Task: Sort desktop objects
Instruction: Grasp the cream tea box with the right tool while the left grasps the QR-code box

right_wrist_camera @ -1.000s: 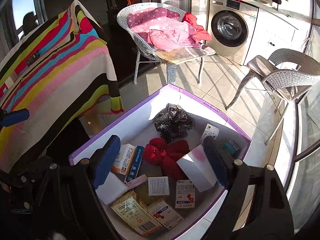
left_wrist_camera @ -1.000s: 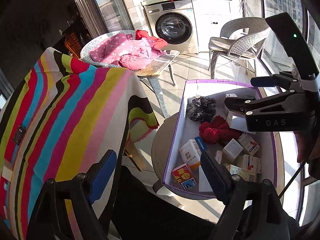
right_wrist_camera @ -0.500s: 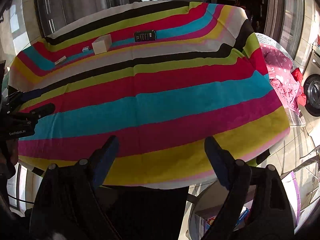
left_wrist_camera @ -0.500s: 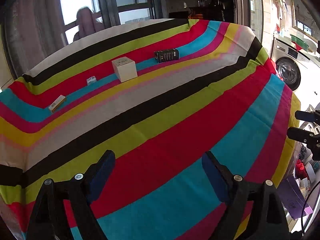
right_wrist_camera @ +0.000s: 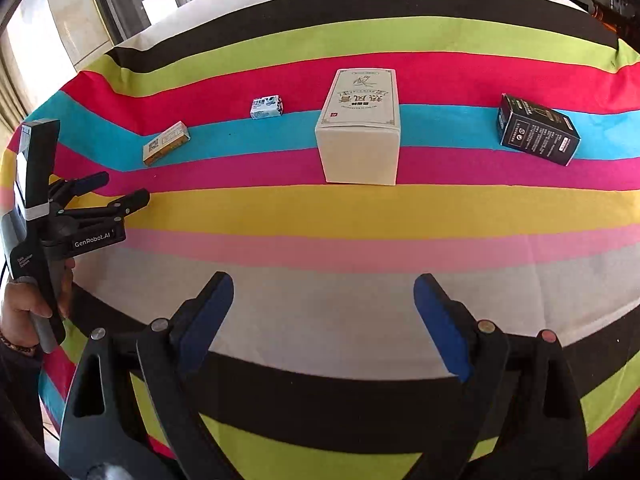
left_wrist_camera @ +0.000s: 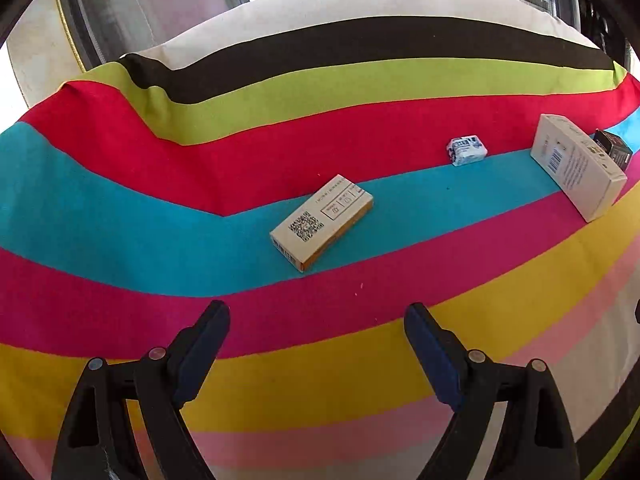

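Several boxes lie in a row on the striped tablecloth (right_wrist_camera: 320,208). A small flat cream box with a QR code (left_wrist_camera: 322,222) lies just ahead of my open, empty left gripper (left_wrist_camera: 316,320); it also shows in the right wrist view (right_wrist_camera: 166,143). A tiny white-and-blue packet (left_wrist_camera: 466,150) (right_wrist_camera: 267,107) lies to its right. A large cream box (right_wrist_camera: 362,126) (left_wrist_camera: 576,166) lies ahead of my open, empty right gripper (right_wrist_camera: 322,292). A black box (right_wrist_camera: 536,130) (left_wrist_camera: 612,148) lies at the right. The left gripper (right_wrist_camera: 120,192) shows at the left edge of the right wrist view.
The cloth (left_wrist_camera: 320,360) hangs over the table's near edge. Windows and curtains (left_wrist_camera: 120,12) stand beyond the far edge. The person's hand (right_wrist_camera: 24,304) holds the left gripper's handle.
Both grippers have swung from the purple box of sorted items to the striped table and moved closer to the row of boxes. Both stay open and empty.
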{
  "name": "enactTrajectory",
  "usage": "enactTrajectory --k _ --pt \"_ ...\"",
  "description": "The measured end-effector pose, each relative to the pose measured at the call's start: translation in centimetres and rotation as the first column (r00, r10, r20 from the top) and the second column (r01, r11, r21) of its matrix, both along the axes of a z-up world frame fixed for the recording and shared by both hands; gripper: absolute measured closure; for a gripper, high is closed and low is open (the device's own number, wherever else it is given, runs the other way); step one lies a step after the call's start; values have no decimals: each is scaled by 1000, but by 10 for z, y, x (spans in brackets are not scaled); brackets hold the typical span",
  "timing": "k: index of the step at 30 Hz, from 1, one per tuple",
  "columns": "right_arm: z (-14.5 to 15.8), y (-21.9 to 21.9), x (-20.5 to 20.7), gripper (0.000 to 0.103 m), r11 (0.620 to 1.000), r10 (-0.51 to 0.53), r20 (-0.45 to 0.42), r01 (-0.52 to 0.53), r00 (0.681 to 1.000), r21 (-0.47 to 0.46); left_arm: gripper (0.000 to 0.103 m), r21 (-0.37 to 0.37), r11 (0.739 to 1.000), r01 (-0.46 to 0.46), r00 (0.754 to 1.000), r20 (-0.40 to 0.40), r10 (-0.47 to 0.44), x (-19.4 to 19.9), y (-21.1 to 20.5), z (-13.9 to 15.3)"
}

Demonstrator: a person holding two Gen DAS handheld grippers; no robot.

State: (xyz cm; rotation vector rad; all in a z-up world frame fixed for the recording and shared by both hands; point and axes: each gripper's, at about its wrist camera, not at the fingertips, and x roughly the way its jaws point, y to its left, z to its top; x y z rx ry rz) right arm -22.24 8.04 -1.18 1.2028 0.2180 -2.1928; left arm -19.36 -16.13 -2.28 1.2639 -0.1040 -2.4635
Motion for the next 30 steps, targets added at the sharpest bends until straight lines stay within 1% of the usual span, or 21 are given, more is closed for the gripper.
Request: enactTrajectory --k 2,4,6,9,10,11,12,13,14,15,16,18,20,24,30 --pt "-4 -20 -16 11 1000 2 -16 -1 1000 27 13 6 1000 23 1000 -2 -23 -20 -9 -1" --pt "-9 -35 -33 10 999 -3 -16 4 1000 49 13 -10 999 31 1000 3 -31 -38 -15 -1" --pt "-11 -48 -50 9 997 -17 -37 20 999 70 12 -1 999 54 999 -2 -54 -50 -20 -2" --pt "-13 -58 -73 7 996 -54 -40 56 998 75 12 56 996 68 998 -21 -67 -60 -30 -5" --pt "-13 -61 -78 7 995 -60 -43 63 997 78 12 85 995 59 998 -32 -57 -59 -34 -6" --pt "-14 -63 -81 7 994 -64 -50 69 997 85 15 125 991 45 998 -37 -41 -58 -38 -7" --pt "-15 -65 -83 7 993 -67 -60 72 996 91 29 183 982 44 998 -47 -36 -54 -42 -7" --pt "-16 -66 -82 16 993 -65 -76 73 995 98 36 230 972 48 997 -66 -34 -48 -45 -7" --pt "-15 -66 -78 29 991 -66 -113 79 991 111 54 210 977 45 997 -69 -31 -42 -43 -6" --pt "-12 -64 -74 48 992 -63 -132 76 989 98 69 208 976 60 996 -73 -45 -36 -39 -5" --pt "-12 -61 -71 49 995 -53 -108 62 993 83 69 205 976 71 996 -72 -57 -29 -34 -4" --pt "-10 -56 -56 49 996 -29 -125 40 992 86 69 194 978 78 995 -72 -65 -12 -24 -4" --pt "-10 -48 -36 49 996 2 -135 11 991 90 70 219 973 78 995 -80 -62 9 -15 -4" --pt "-9 -22 3 49 998 26 -107 -21 994 54 70 237 967 93 993 -93 -72 51 8 -3" --pt "0 8 65 49 998 53 -118 -51 992 26 69 242 963 118 990 -103 -96 112 53 2"
